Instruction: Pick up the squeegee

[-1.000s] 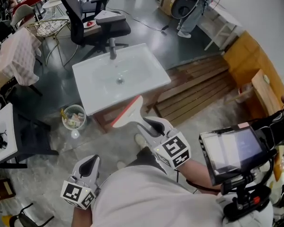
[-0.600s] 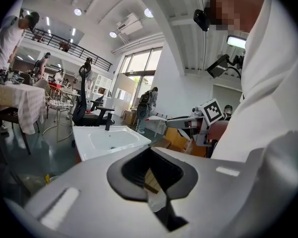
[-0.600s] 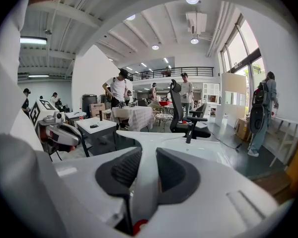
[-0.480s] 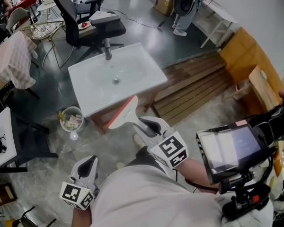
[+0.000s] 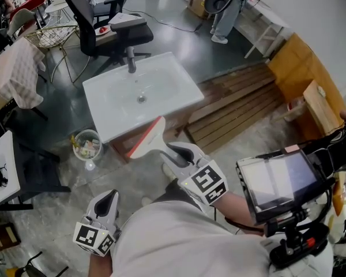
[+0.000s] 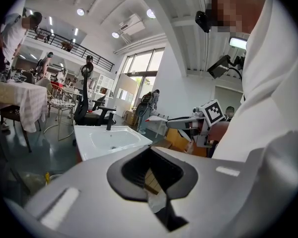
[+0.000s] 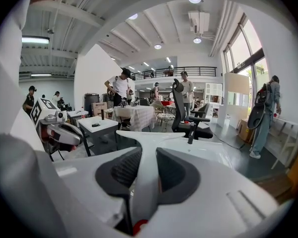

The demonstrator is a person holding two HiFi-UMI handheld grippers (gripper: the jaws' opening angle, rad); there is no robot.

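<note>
The squeegee (image 5: 148, 136), with a white handle and a red-edged blade, is held in the air in front of the white sink (image 5: 106, 122). My right gripper (image 5: 174, 151) is shut on its handle, and the blade points away toward the sink. In the right gripper view the white handle (image 7: 145, 155) runs between the black pads (image 7: 118, 173) and the T-shaped blade spreads beyond them. My left gripper (image 5: 107, 201) hangs low at the left, shut with nothing in it; its tips (image 6: 150, 150) meet. The left gripper view also shows the squeegee (image 6: 156, 119) off to the right.
The sink carries a black tap (image 5: 130, 59) and stands on a wooden frame. A small bin (image 5: 87, 143) sits on the floor to its left. Wooden pallets (image 5: 242, 103) lie at the right. A black office chair (image 5: 112, 25) stands behind. A screen on a mount (image 5: 279, 180) is near right.
The head view shifted slightly early on. Both grippers and the squeegee have kept still.
</note>
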